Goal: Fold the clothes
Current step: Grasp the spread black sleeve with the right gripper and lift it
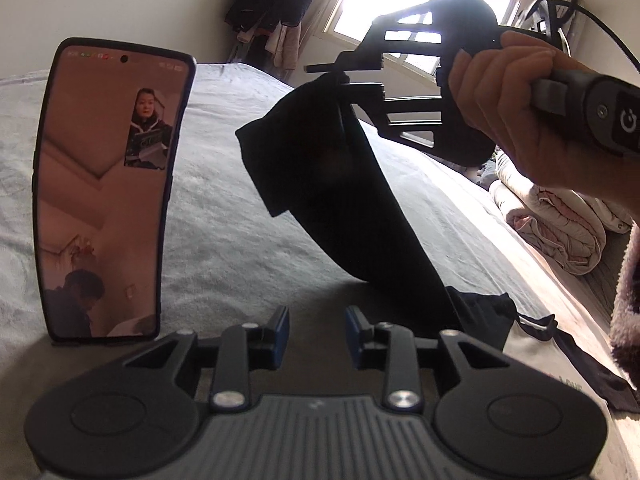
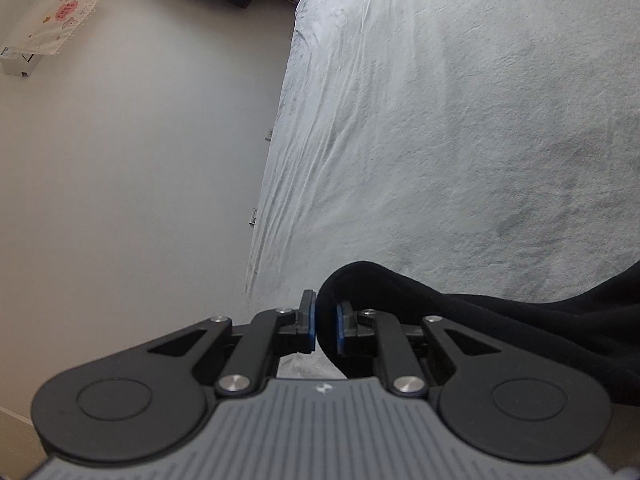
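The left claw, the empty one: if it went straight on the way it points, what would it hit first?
Probably the grey bedspread just ahead of the left claw; the black garment hangs slightly right of that line, though depth is unclear.

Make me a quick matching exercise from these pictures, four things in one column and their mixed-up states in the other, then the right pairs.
Things:
1. left hand-held gripper
2. right hand-held gripper
3. phone
4. pink quilt

States:
A. standing upright, screen lit
B. lifting a black garment off the bed
C. rolled up beside the bed
D. jaws apart, holding nothing

Pairs: 1-D, 2-B, 3-A, 4-C
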